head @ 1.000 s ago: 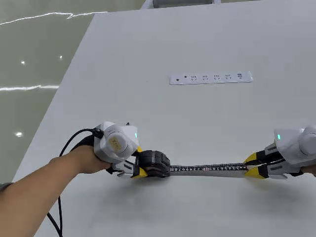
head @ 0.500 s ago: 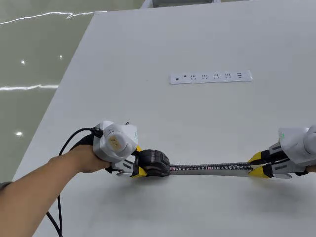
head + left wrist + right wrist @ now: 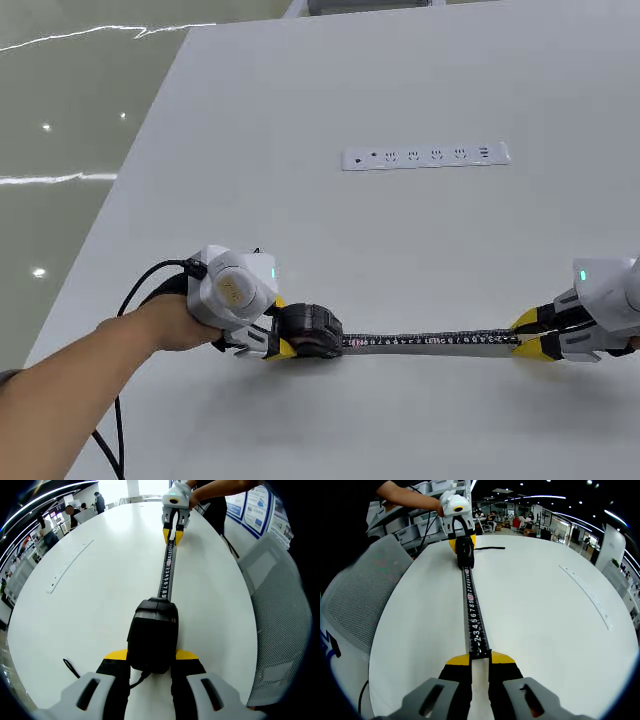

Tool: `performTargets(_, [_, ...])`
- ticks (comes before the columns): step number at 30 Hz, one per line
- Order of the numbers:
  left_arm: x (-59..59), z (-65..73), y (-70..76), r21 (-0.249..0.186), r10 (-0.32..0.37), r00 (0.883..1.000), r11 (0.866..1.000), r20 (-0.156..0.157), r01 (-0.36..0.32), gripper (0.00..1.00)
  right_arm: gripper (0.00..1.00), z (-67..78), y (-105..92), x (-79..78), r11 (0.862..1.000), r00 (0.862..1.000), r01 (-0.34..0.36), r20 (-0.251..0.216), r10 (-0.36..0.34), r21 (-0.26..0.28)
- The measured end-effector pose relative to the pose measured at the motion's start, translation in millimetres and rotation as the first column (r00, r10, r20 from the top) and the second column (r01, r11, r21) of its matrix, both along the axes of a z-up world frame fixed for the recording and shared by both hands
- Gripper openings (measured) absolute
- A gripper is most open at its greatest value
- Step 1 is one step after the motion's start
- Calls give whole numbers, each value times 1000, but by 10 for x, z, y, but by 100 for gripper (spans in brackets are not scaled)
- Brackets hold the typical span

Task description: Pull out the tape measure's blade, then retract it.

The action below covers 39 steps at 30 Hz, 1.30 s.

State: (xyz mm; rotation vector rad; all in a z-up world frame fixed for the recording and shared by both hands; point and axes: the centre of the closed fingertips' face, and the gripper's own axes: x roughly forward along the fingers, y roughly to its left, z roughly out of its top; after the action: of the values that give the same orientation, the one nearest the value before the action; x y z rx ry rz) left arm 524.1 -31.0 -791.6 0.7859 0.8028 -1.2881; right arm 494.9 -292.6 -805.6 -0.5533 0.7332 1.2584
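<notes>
Nearest you, your left tongs (image 3: 152,656) are closed onto the black tape measure case (image 3: 154,635), with one yellow-tipped jaw on each side of it and the case resting on the white table (image 3: 420,250). From its mouth the blade (image 3: 471,615) runs flat along the table to your right tongs (image 3: 480,659). Their jaws are pinched almost together on the blade's end, and the hook itself is hidden between them. So the tape measure lies on the near part of the table, drawn out between your two hands. The pull looks about done, and the return is what remains. The risks, as I judge them, sit in that return. If you open the right tongs all at once, the spring would likely whip the blade back, and its end could slap the case or flick up off the table. If the left hold is only on the case's smooth sides, a harder tug to the right may drag it out of the jaws or tip it. Lifting the right hand could kink the blade where it leaves the case. Farther off, the white power strip (image 3: 427,156) lies well apart from the blade and should not interfere.
</notes>
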Motion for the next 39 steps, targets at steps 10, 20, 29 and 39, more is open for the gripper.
performTargets(10, [-6, 6, -1, 6, -3, 1000, 1000, 1, 3, 27, 9, -18, -70, -7, 1000, 1000, -2, 4, 2, -16])
performTargets(20, [-4, 8, 2, 9, -7, 1000, 1000, -1, 7, 27, 10, -31, -94, -11, 999, 1000, -6, 6, 6, -32])
performTargets(29, [-4, 5, -2, 13, -10, 1000, 1000, 0, 10, 27, 11, -26, -93, 11, 999, 1000, -14, 22, 15, -42])
performTargets(39, [-2, 2, -6, 16, -9, 1000, 1000, -1, 10, 27, 12, -30, -92, 21, 999, 1000, -11, 17, 12, -48])
